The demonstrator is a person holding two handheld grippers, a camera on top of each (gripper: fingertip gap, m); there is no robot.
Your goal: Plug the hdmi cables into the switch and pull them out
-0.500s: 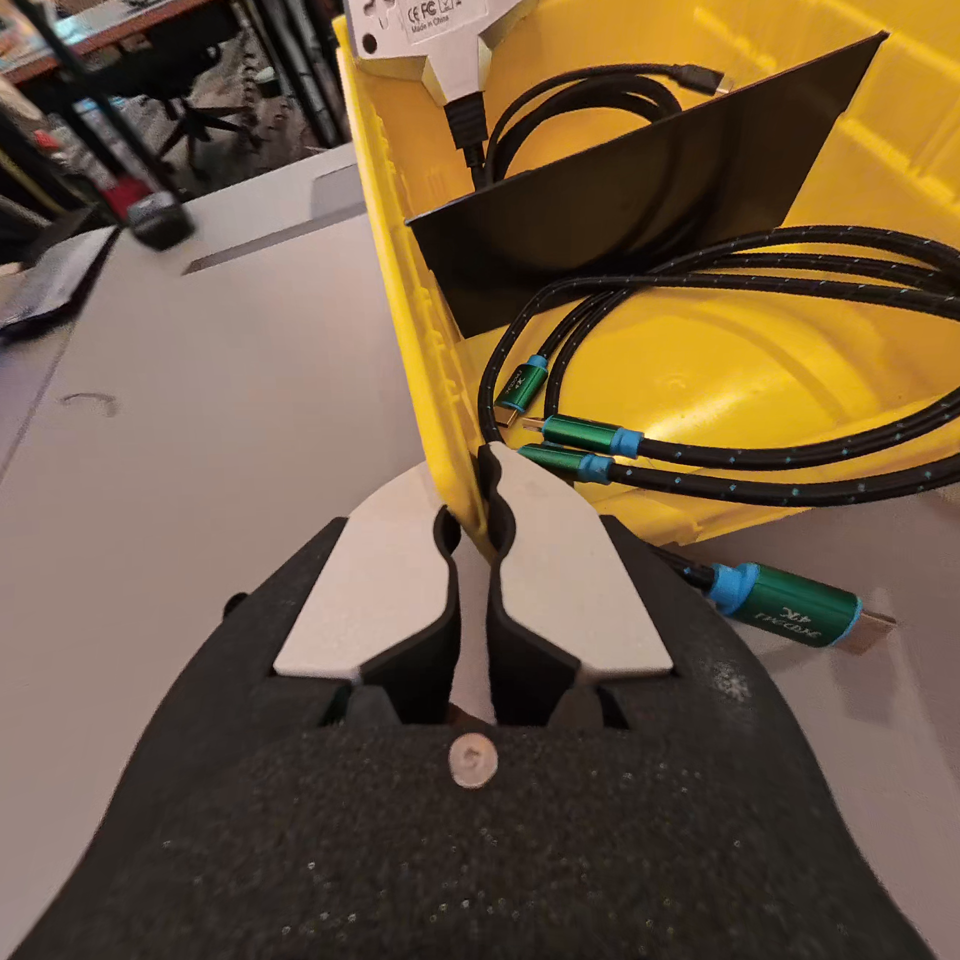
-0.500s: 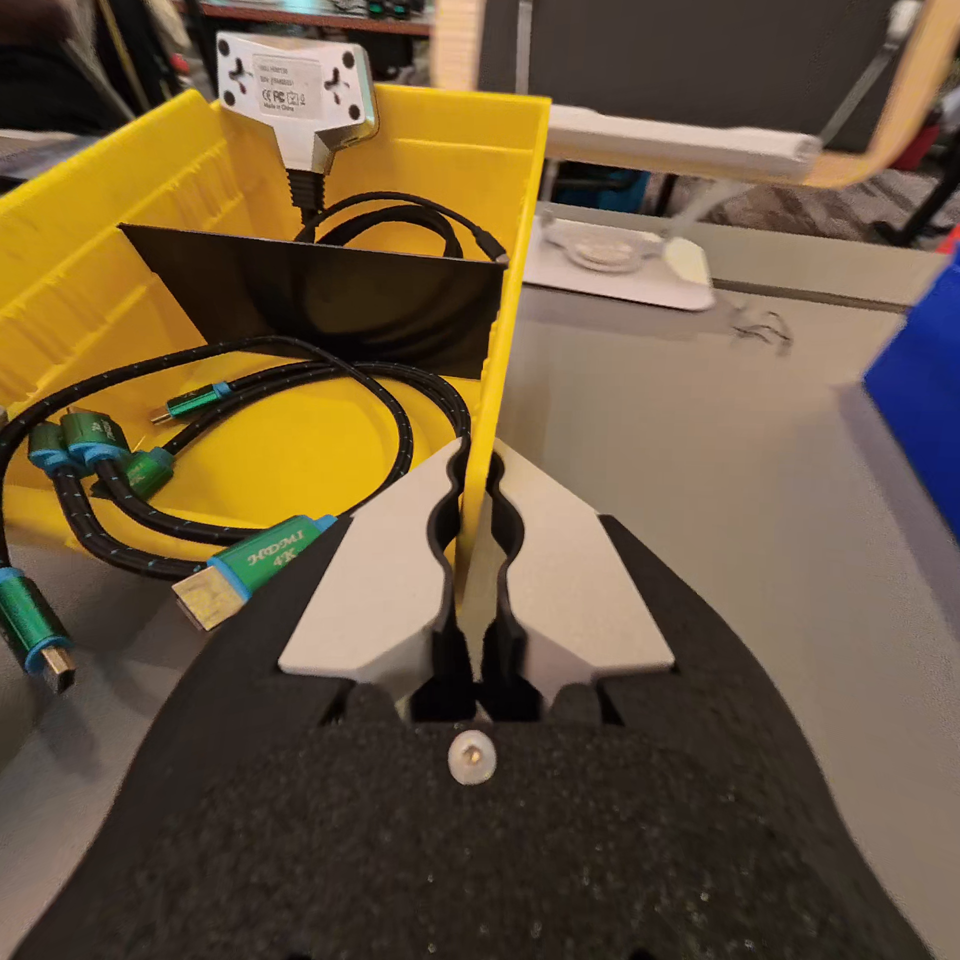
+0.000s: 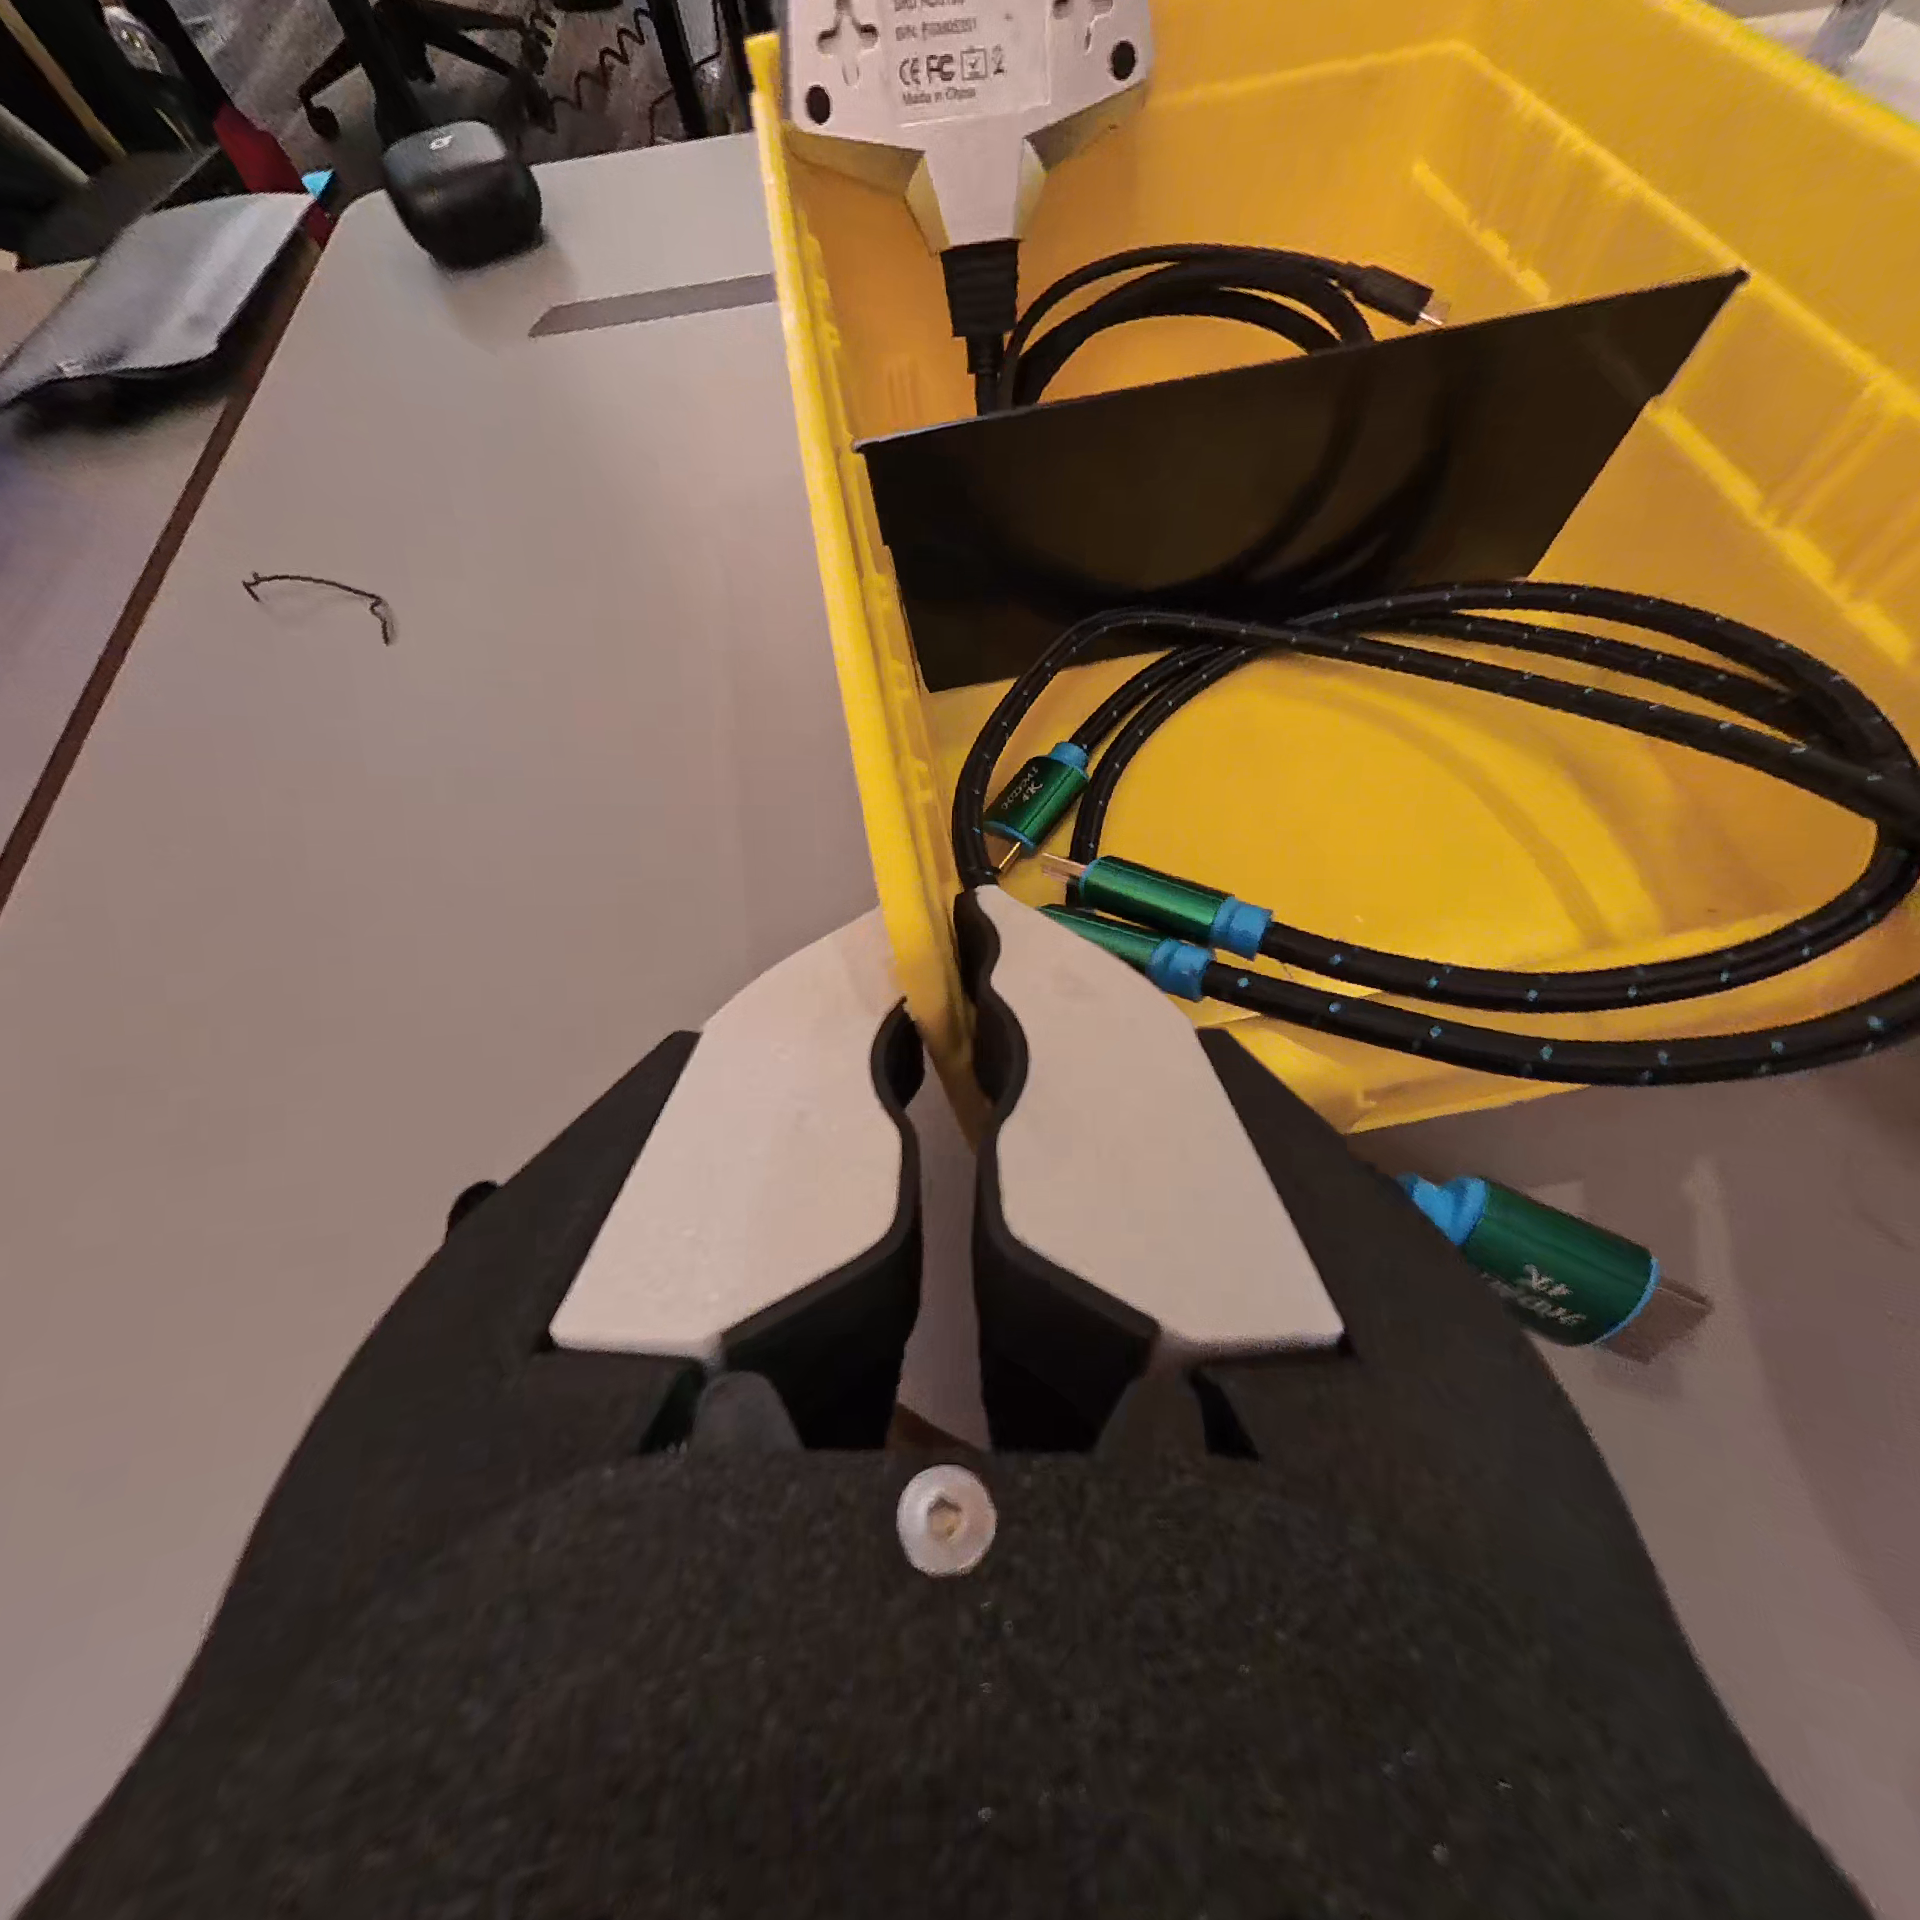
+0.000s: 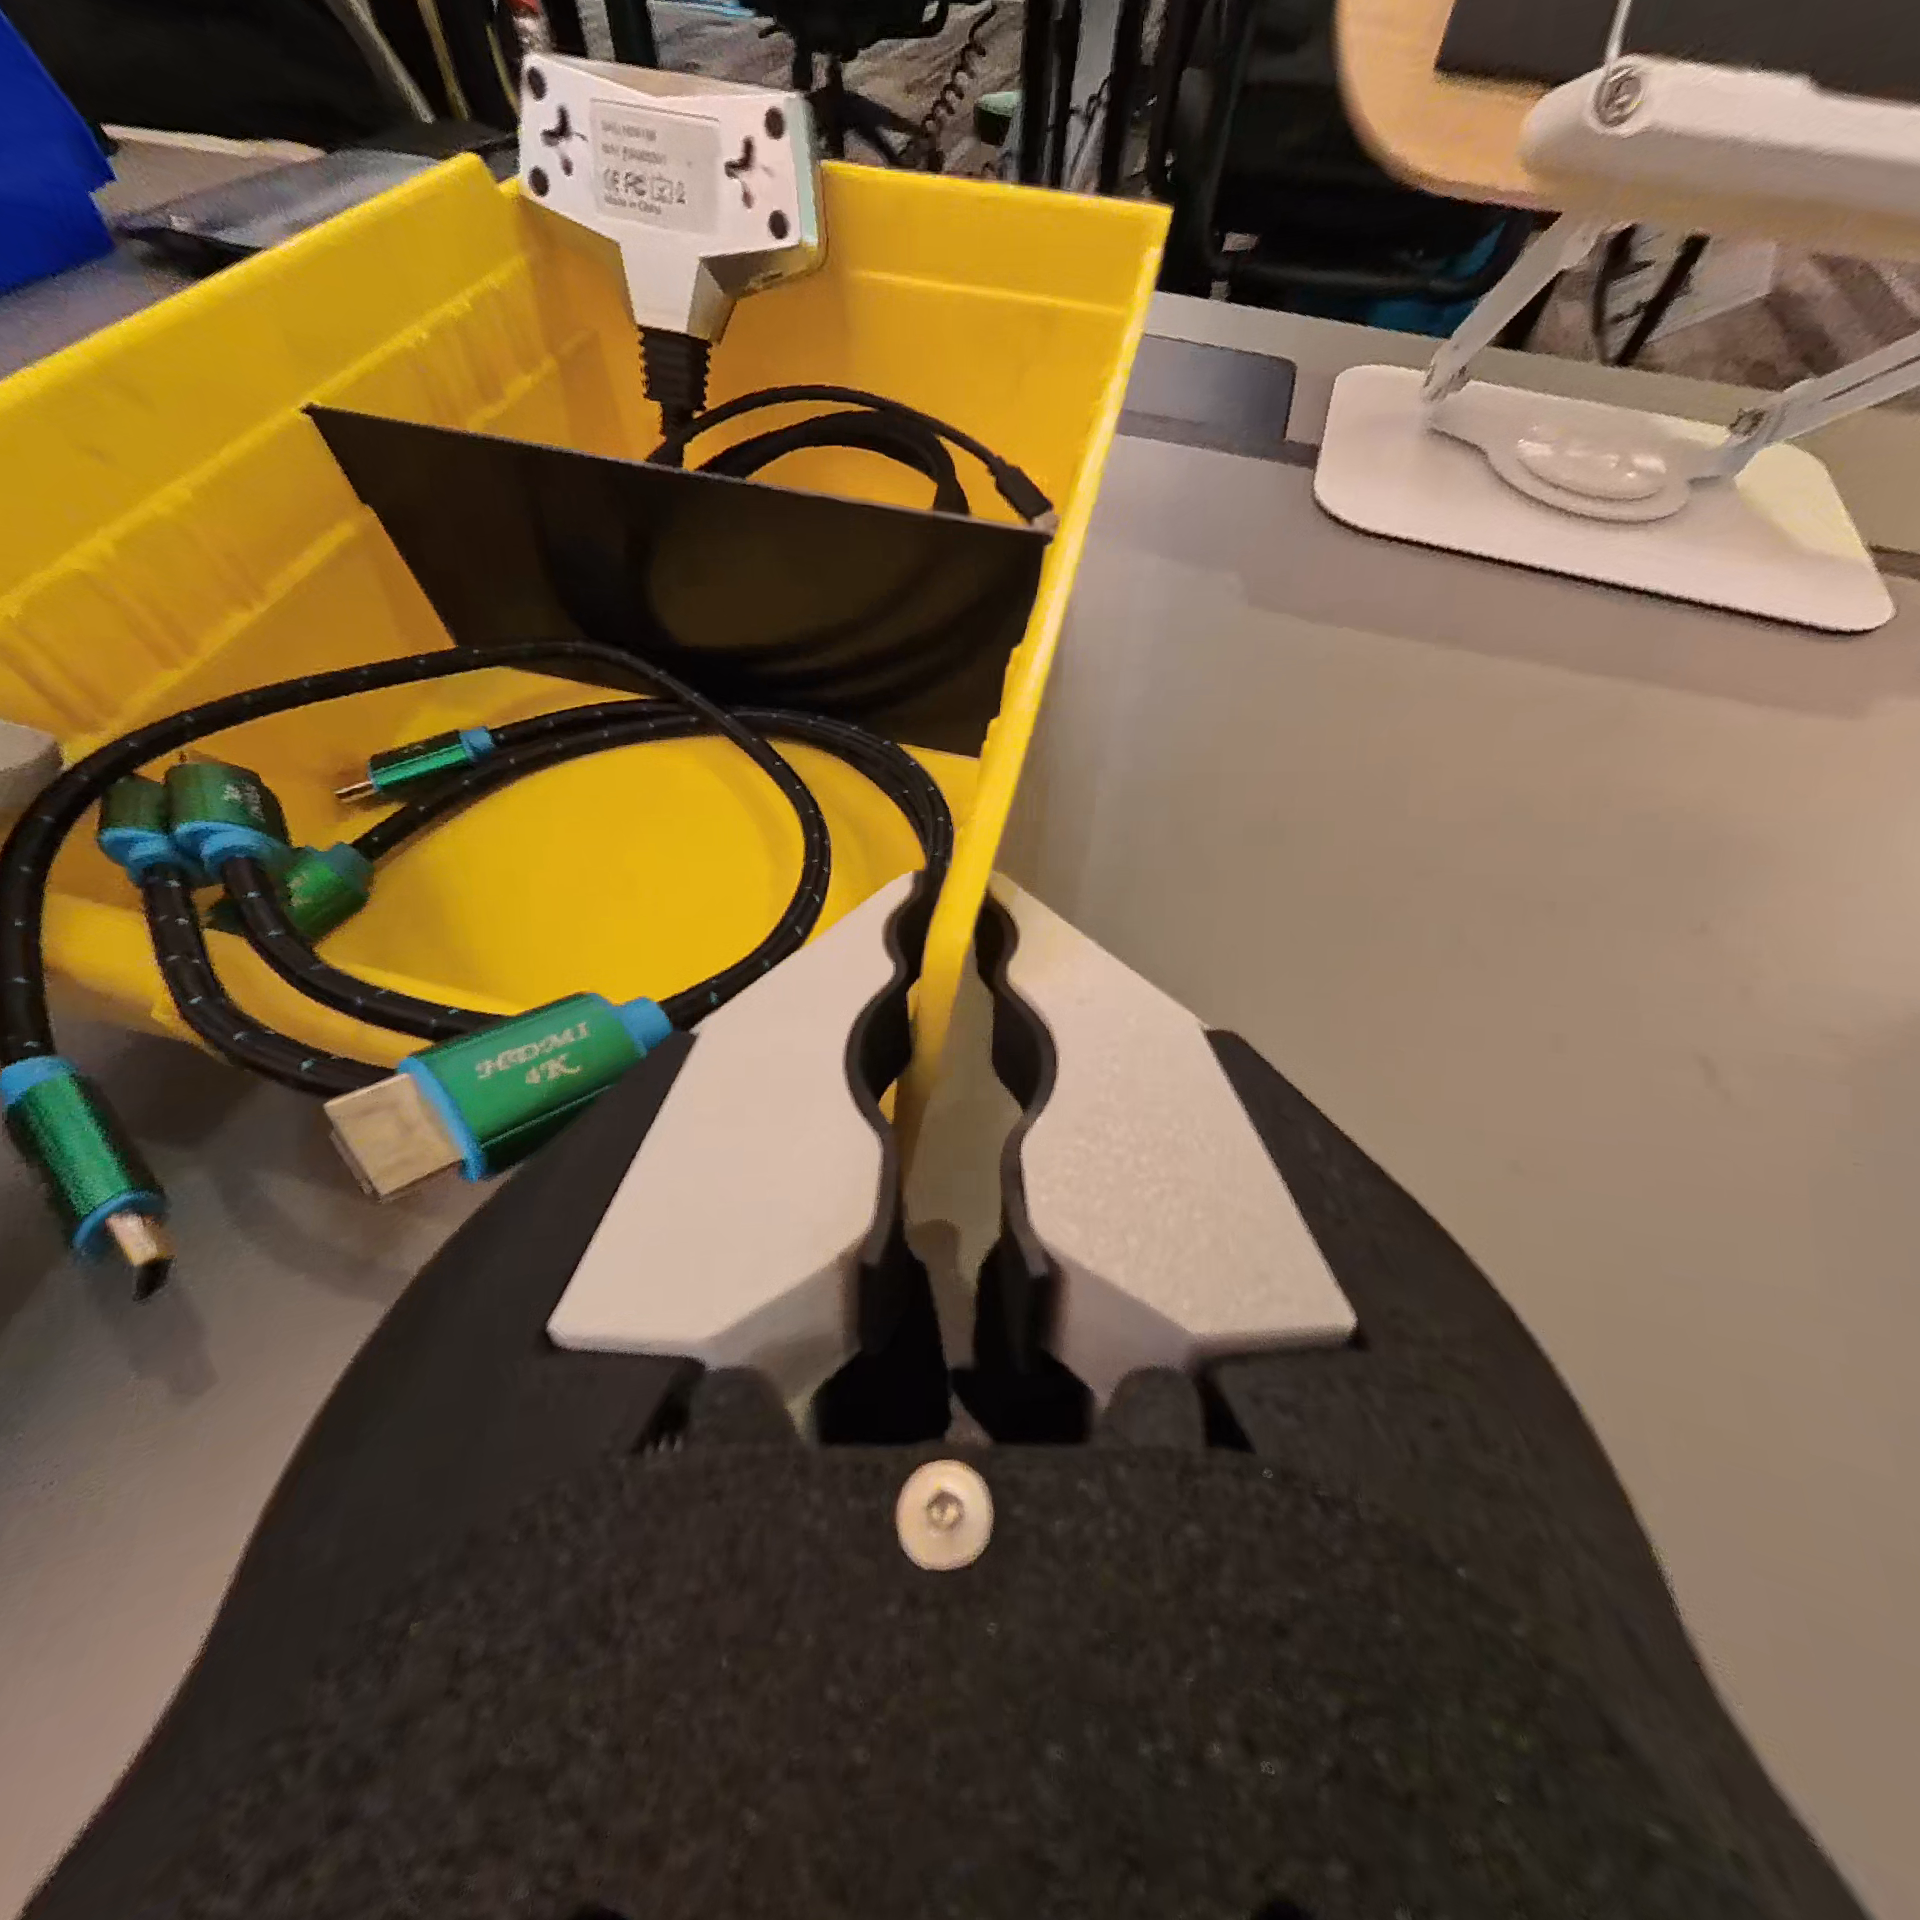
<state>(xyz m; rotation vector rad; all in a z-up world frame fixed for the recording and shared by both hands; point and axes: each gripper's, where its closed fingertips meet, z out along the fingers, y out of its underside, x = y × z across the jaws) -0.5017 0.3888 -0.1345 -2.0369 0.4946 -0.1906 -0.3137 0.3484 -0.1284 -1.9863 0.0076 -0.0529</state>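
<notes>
Swung leftward over the table as one unit: yellow bin (image 3: pixel 831 520), left gripper (image 3: pixel 940 935) on one side wall, right gripper (image 4: pixel 951 904) on the other.

- Moved up and to the right in the left wrist view: black case (image 3: pixel 462 197), scribble mark (image 3: pixel 317 608).
- Moved to the right in the right wrist view: white stand (image 4: pixel 1600 499).
- Lost from that view's right edge: a blue container.
- Entered at its top left corner: blue bin (image 4: pixel 42 156).
- Showed more of its underside: switch (image 3: pixel 966 104).
</notes>
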